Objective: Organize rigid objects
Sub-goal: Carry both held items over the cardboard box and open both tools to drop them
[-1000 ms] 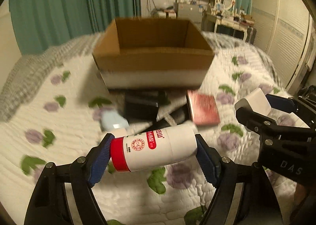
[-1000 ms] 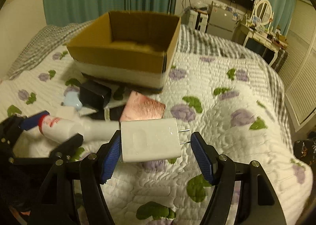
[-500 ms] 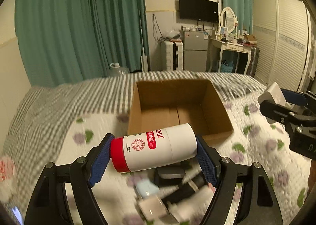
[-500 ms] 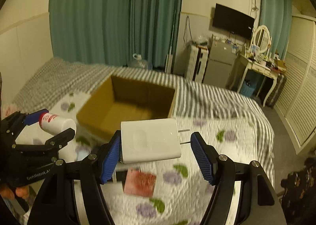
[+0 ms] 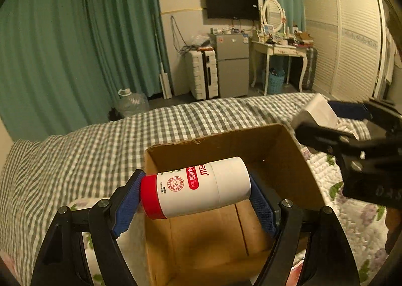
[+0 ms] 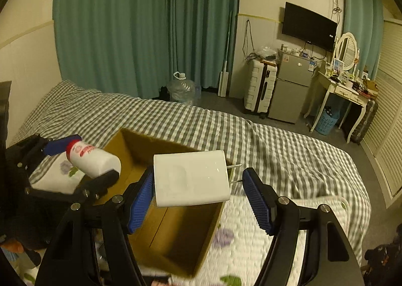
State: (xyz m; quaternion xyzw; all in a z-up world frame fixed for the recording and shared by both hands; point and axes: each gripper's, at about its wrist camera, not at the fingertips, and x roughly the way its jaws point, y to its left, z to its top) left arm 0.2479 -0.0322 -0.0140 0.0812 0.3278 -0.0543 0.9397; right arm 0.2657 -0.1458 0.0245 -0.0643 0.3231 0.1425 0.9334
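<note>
My left gripper (image 5: 195, 183) is shut on a white bottle (image 5: 213, 185) with a red cap, which lies sideways between the blue pads. It hangs over the open cardboard box (image 5: 276, 150), whose brown floor shows bare below. My right gripper (image 6: 198, 175) is shut on a white plug charger (image 6: 191, 180), its prongs pointing at the right pad, above the same box (image 6: 140, 145). In the right wrist view the left gripper (image 6: 85, 160) with the bottle (image 6: 95, 160) sits at the box's left rim. The left wrist view shows the right gripper (image 5: 324, 120) and charger (image 5: 316, 110) at the box's right rim.
The box rests on a bed with a grey checked blanket (image 6: 201, 125) and a white floral quilt (image 6: 251, 240). Beyond the bed stand a water jug (image 6: 182, 90), a white suitcase (image 6: 258, 87), a small fridge (image 6: 291, 87) and a dressing table (image 6: 344, 90). Green curtains hang behind.
Both grippers have risen and moved forward from the pile of loose items on the quilt to above the box. Each still holds its object.
</note>
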